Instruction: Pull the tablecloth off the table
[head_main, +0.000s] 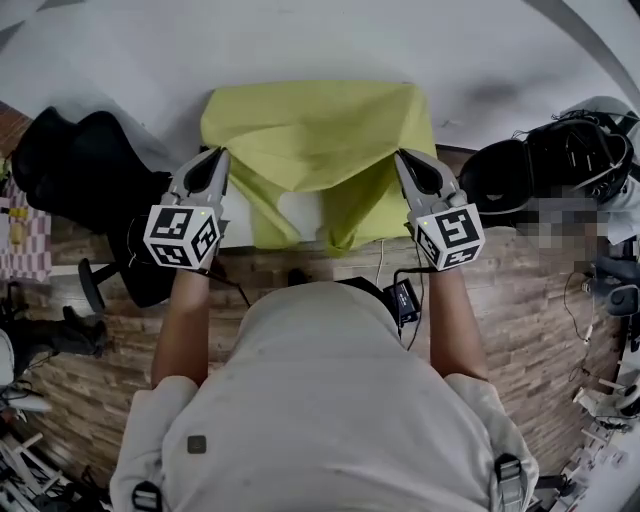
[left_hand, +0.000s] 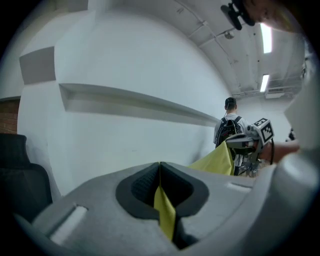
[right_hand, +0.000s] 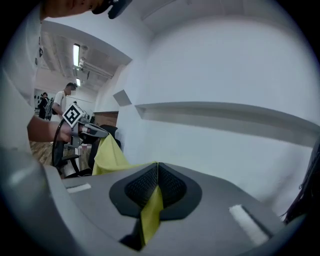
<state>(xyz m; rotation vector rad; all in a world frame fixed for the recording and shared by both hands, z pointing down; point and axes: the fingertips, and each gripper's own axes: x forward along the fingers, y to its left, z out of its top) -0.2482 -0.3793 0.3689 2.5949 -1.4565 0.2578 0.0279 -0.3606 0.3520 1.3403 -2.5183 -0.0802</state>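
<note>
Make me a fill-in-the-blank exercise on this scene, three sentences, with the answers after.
1. The left tool and the right tool are both ____ on the yellow-green tablecloth.
2. Under the lifted tablecloth, a patch of the ____ table shows.
3. Each tool carries a cube printed with black-and-white square ____.

Missing words: shut; white; markers.
</note>
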